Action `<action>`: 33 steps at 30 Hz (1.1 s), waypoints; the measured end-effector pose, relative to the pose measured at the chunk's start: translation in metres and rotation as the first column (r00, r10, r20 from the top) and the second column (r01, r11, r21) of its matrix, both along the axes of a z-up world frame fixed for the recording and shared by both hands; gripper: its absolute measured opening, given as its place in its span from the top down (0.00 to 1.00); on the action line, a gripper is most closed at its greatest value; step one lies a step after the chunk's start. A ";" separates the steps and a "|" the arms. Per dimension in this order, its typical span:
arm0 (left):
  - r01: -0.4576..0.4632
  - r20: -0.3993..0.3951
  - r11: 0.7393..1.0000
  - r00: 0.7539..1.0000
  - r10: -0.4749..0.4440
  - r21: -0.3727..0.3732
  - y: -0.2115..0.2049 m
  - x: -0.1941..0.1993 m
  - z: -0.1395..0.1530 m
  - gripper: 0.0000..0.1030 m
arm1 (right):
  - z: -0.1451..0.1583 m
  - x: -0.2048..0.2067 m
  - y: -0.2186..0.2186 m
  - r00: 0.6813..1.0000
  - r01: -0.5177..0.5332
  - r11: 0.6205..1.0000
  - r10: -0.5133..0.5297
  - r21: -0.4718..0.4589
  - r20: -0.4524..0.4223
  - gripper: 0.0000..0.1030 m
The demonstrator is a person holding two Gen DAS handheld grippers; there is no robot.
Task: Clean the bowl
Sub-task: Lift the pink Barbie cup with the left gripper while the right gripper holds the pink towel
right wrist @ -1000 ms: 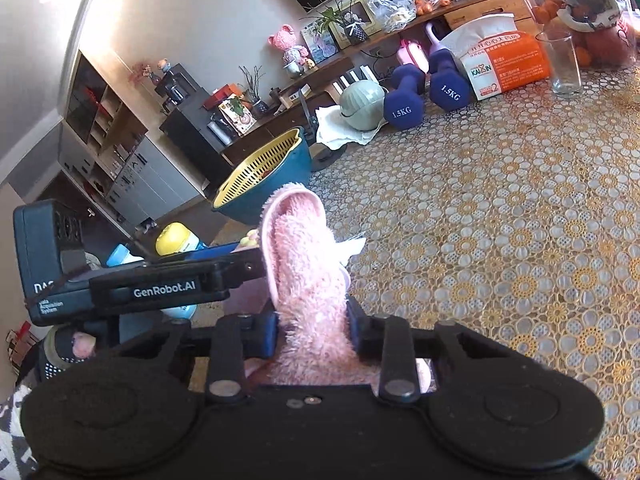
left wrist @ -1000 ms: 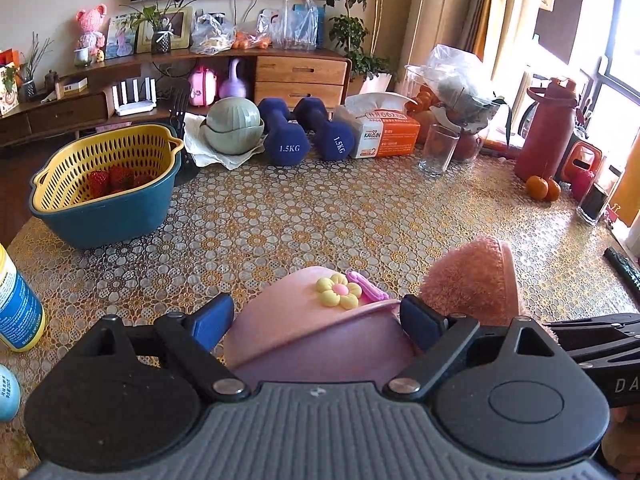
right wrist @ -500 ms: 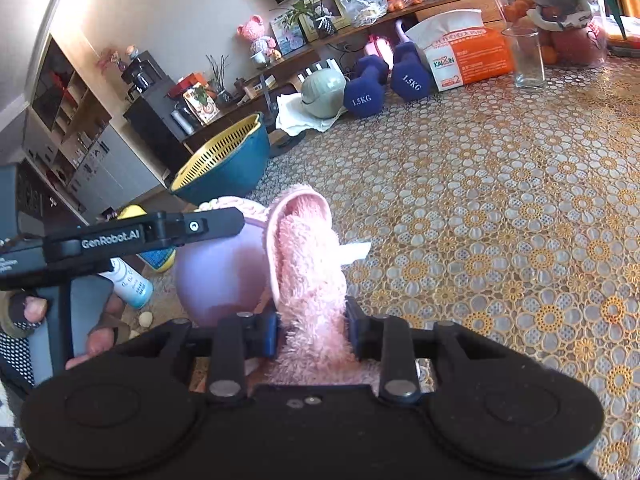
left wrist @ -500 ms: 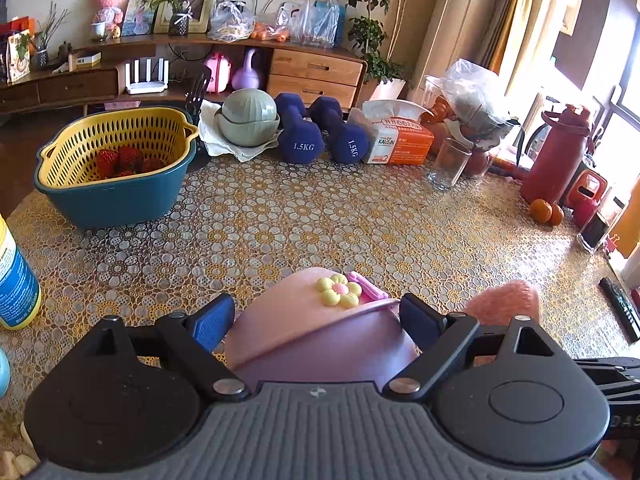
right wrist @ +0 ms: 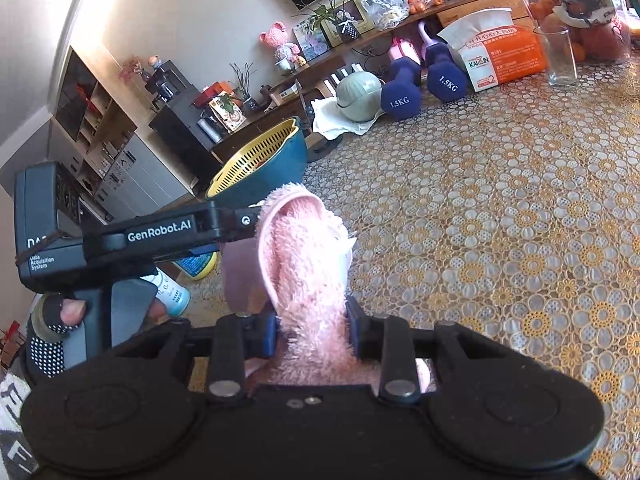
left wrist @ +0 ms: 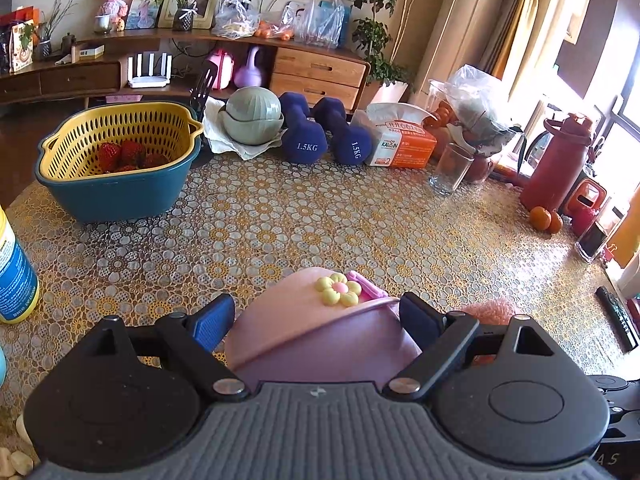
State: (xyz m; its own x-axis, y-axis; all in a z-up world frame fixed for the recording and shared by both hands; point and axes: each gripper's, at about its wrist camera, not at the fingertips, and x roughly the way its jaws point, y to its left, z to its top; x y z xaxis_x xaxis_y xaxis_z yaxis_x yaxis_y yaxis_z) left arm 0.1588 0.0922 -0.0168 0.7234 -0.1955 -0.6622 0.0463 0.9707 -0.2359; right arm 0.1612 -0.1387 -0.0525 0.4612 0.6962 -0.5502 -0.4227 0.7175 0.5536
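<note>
A pink-and-lilac bowl point(left wrist: 320, 344) with a yellow flower ornament point(left wrist: 338, 289) on its rim is held tilted above the table, with my left gripper point(left wrist: 316, 320) shut on it, blue pads on both sides. My right gripper point(right wrist: 312, 332) is shut on a fluffy pink cloth point(right wrist: 304, 264). The cloth stands up from the jaws and presses against the lilac side of the bowl point(right wrist: 240, 276). In the left wrist view only the top of the cloth point(left wrist: 492, 310) shows, behind the right finger. A gloved hand point(right wrist: 60, 320) holds the left gripper's handle.
A yellow colander in a blue basin point(left wrist: 116, 196) holds strawberries at the far left. Green bowls point(left wrist: 252, 116), two dumbbells point(left wrist: 320, 136), a tissue pack point(left wrist: 404, 140), a glass point(left wrist: 450, 168) and a red bottle point(left wrist: 558, 160) line the far edge. A blue-and-yellow container point(left wrist: 14, 276) stands at the left.
The pink cloth has sunk lower beside the bowl in the left wrist view, with less of it showing. The left gripper has risen slightly with the bowl.
</note>
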 end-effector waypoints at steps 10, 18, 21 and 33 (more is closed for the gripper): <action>0.000 -0.003 1.000 1.000 0.000 0.005 0.001 0.001 -0.002 0.13 | -0.013 0.009 -0.005 0.997 0.063 0.991 -0.067 -0.115 -0.034 0.70; -0.004 -0.008 1.000 1.000 0.004 -0.003 0.003 0.001 -0.002 0.13 | 0.022 0.015 -0.007 0.998 -0.053 0.995 0.056 0.085 -0.034 0.70; 0.003 -0.009 1.000 1.000 -0.003 0.004 0.001 0.001 -0.002 0.14 | 0.017 0.021 -0.001 0.998 -0.040 0.996 0.044 0.078 -0.041 0.70; 0.020 -0.018 1.000 1.000 -0.020 0.020 -0.006 0.000 -0.003 0.15 | -0.008 0.029 -0.004 1.000 0.000 0.991 -0.004 -0.131 -0.028 0.70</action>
